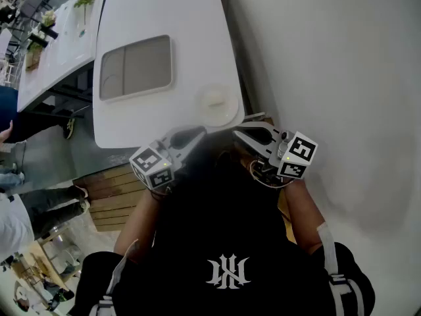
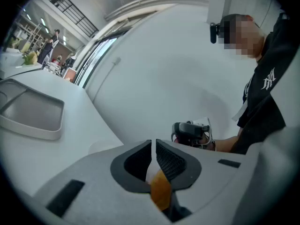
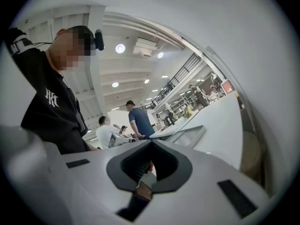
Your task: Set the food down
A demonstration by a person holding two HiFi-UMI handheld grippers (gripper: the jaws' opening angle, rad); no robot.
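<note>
No food shows in any view. A white table [image 1: 158, 5] carries a grey tray [image 1: 135, 66] with a white rim and a small white plate [image 1: 217, 104] near its front edge. My left gripper [image 1: 187, 138] hangs just off that edge, close to my chest, jaws shut with nothing between them. My right gripper [image 1: 253, 133] is level with it, to the right below the plate, also shut and empty. In the left gripper view the shut jaws [image 2: 153, 143] face the wall, with the tray [image 2: 30, 114] at the left and the right gripper [image 2: 192, 131] beyond.
A white wall [image 1: 329, 64] runs along the table's right side. A second long table [image 1: 59, 38] with flowers stands at the far left, with people [image 1: 20, 117] beside it. Wooden slats [image 1: 115, 193] lie on the floor below the table edge.
</note>
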